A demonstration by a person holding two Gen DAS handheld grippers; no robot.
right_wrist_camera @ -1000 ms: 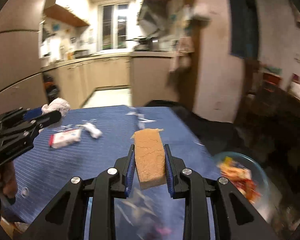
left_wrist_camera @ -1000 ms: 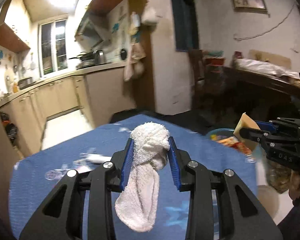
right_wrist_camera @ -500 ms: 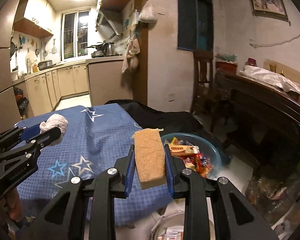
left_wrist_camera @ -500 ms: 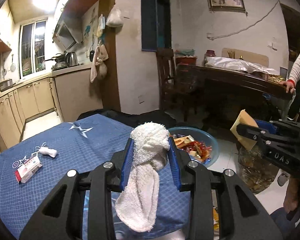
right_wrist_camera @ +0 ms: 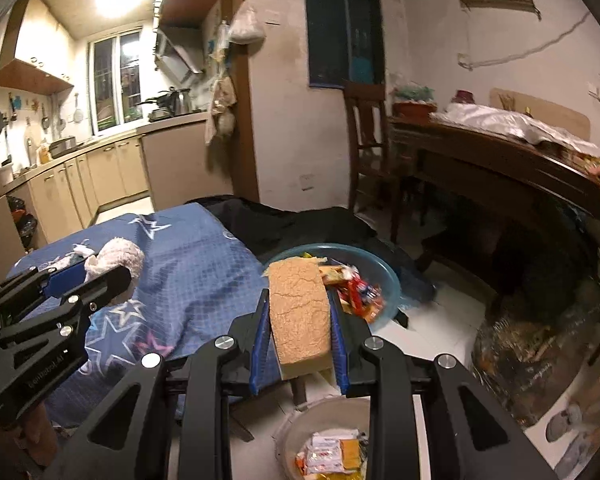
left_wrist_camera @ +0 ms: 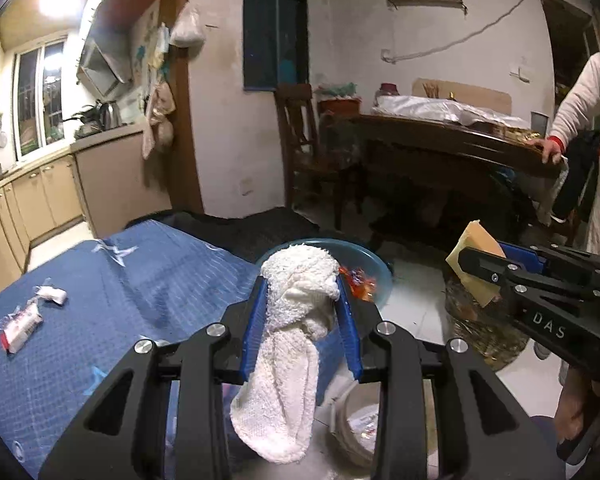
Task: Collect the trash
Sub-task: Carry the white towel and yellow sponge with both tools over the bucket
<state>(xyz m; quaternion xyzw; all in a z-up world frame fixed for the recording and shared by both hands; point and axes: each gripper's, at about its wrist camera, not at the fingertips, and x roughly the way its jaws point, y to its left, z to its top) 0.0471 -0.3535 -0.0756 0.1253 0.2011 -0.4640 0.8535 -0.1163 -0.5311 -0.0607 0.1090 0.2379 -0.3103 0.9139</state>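
My left gripper (left_wrist_camera: 302, 280) is shut on a white towel rag (left_wrist_camera: 288, 344) that hangs down between its blue pads. My right gripper (right_wrist_camera: 298, 300) is shut on a tan sponge (right_wrist_camera: 300, 316). Both are held past the right edge of the blue star-patterned table (left_wrist_camera: 112, 312), above the floor. A blue basin (right_wrist_camera: 380, 272) with colourful wrappers stands on the floor ahead. A pale round bin (right_wrist_camera: 328, 444) holding packets is right below my right gripper. Each gripper shows in the other's view: the right gripper (left_wrist_camera: 480, 260), the left gripper (right_wrist_camera: 112, 268).
A red-and-white packet (left_wrist_camera: 20, 326) and a small white wad (left_wrist_camera: 52, 295) lie on the table. A dark wooden table (left_wrist_camera: 452, 144) and chair (left_wrist_camera: 304, 140) stand at the right. A person in white (left_wrist_camera: 588, 128) leans on that table. A woven basket (left_wrist_camera: 484, 328) sits on the floor.
Both grippers have swung right from over the table toward its edge, and the basin and bin have come closer. Both still hold their items.
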